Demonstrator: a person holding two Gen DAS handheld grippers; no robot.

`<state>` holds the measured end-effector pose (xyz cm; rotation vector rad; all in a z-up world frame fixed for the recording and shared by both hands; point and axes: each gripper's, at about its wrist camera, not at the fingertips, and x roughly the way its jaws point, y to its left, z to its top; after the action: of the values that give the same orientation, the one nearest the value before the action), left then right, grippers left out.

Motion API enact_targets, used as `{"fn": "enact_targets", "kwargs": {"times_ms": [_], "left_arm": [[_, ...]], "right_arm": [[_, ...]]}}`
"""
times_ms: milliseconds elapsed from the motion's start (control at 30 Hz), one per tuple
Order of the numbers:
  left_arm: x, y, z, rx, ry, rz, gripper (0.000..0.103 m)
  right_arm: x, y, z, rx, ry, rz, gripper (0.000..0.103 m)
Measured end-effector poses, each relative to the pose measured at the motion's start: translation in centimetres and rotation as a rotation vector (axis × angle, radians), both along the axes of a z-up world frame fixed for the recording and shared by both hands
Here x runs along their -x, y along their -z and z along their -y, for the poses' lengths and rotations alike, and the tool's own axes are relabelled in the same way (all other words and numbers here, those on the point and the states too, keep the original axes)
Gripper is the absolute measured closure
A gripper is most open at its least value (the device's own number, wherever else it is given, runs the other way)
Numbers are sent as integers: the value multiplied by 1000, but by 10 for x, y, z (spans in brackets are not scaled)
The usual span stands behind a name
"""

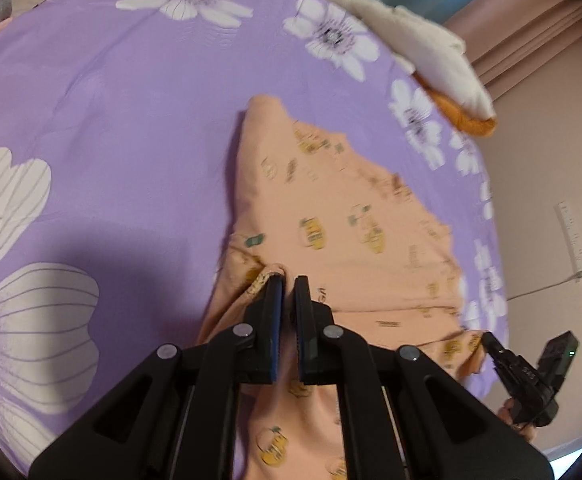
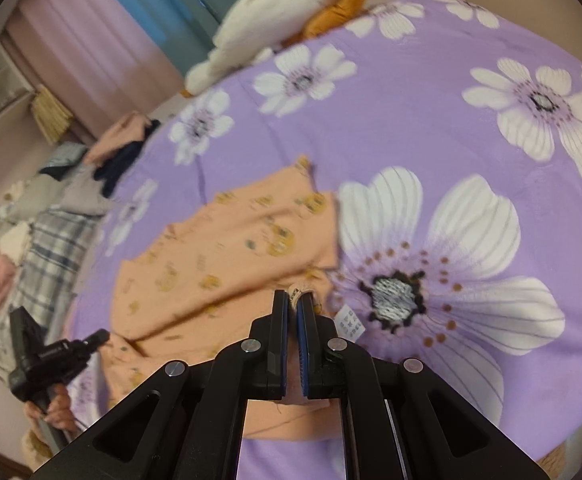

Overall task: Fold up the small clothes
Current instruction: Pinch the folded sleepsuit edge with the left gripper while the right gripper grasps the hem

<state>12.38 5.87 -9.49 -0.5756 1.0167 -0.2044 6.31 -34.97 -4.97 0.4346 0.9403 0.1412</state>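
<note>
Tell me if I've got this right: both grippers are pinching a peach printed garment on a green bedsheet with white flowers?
Nearly. The bedsheet is purple, not green, as both wrist views show. The rest holds: the left gripper and right gripper each pinch the peach printed garment, and the flowers are white.

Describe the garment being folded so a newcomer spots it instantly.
Start at the purple bedspread with big white flowers. Near its middle lies the peach cotton garment printed with small yellow motifs, pinched by the left tool and right tool. The other clothes sit heaped off the bed's edge.
</note>
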Motion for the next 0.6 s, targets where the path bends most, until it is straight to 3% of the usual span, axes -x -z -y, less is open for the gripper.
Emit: {"fn": "enact_targets", "kwargs": {"times_ms": [133,400,533,600], "left_arm": [[-5,16,4,-35,16,-36,98],[1,12,4,-43,30,-47,94],[23,2,7,-28,71,-28,70],[37,-2,10,-30,97,-20,64]], "right_arm": [[-1,16,-2,17,-2,-45,96],[-1,27,-11,75,-7,-68,96],[0,28,-9,69,-3,-70,96],[1,29,-8,56,-1,-72,97]]}}
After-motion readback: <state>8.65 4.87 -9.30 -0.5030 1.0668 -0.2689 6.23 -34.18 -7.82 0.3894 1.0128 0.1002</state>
